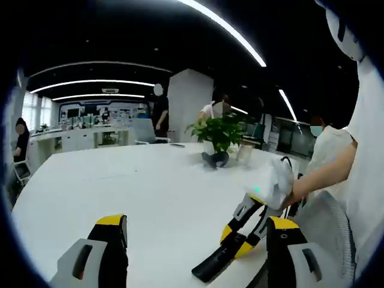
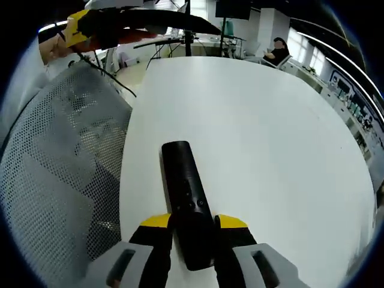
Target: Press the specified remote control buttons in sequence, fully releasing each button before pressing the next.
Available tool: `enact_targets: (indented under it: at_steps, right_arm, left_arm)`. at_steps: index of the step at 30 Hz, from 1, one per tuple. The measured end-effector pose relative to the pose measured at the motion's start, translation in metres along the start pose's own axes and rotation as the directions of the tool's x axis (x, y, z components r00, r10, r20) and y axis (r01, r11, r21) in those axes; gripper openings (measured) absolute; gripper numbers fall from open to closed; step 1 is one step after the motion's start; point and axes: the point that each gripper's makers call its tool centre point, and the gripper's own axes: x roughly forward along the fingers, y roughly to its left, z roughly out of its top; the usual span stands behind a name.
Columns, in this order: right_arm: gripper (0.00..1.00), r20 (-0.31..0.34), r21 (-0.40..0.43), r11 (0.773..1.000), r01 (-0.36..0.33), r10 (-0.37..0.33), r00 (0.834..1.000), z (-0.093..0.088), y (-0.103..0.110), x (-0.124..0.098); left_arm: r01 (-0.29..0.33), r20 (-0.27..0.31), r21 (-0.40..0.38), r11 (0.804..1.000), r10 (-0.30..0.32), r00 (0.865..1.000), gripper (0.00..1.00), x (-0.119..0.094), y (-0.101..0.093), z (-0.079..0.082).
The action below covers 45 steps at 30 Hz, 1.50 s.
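black slim remote [image 2: 187, 204], right gripper [image 2: 193, 231] clamped

Remote control [image 2: 187, 198] on table [image 2: 270, 150] near its edge, mesh chair [image 2: 60, 180] alongside (left), potted plant [image 1: 219, 135] farther back

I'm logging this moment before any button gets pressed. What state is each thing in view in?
remote control: black, lying flat on the table, gripped between the right gripper's jaws
right gripper: shut on the remote control
left gripper: open, holding nothing, above the table
white table: bare in the middle
potted plant: upright on the table's far side
mesh chair: unoccupied beside the table
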Motion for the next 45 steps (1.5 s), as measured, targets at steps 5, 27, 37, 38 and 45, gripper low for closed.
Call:
enact_targets:
  at_steps: [5, 27, 37, 38, 45]
  right_arm:
    - [0.24, -0.017, -0.01, 1.0, -0.015, 0.015, 1.0, 0.001, -0.003, 0.001]
    - [0.25, -0.002, 0.006, 0.999, -0.043, 0.043, 0.999, 0.001, -0.009, 0.001]
    - [0.21, -0.011, -0.014, 0.999, -0.041, 0.04, 0.999, -0.005, -0.01, -0.004]
    - [0.21, -0.011, -0.015, 0.999, -0.038, 0.038, 0.999, -0.006, -0.011, -0.005]
    - [0.21, -0.02, -0.022, 1.0, -0.023, 0.022, 1.0, -0.01, -0.019, -0.007]
  left_arm:
    - [-0.053, 0.061, -0.02, 0.998, 0.054, 0.997, 1.0, -0.003, 0.001, 0.002]
    - [-0.243, 0.17, -0.024, 0.97, 0.243, 0.955, 1.0, -0.032, 0.04, 0.03]
    - [-0.265, 0.174, -0.022, 0.964, 0.265, 0.949, 1.0, -0.04, 0.05, 0.03]
    - [-0.265, 0.173, -0.022, 0.964, 0.265, 0.948, 1.0, -0.04, 0.052, 0.028]
    - [-0.267, 0.174, -0.032, 0.963, 0.269, 0.947, 1.0, -0.041, 0.049, 0.031]
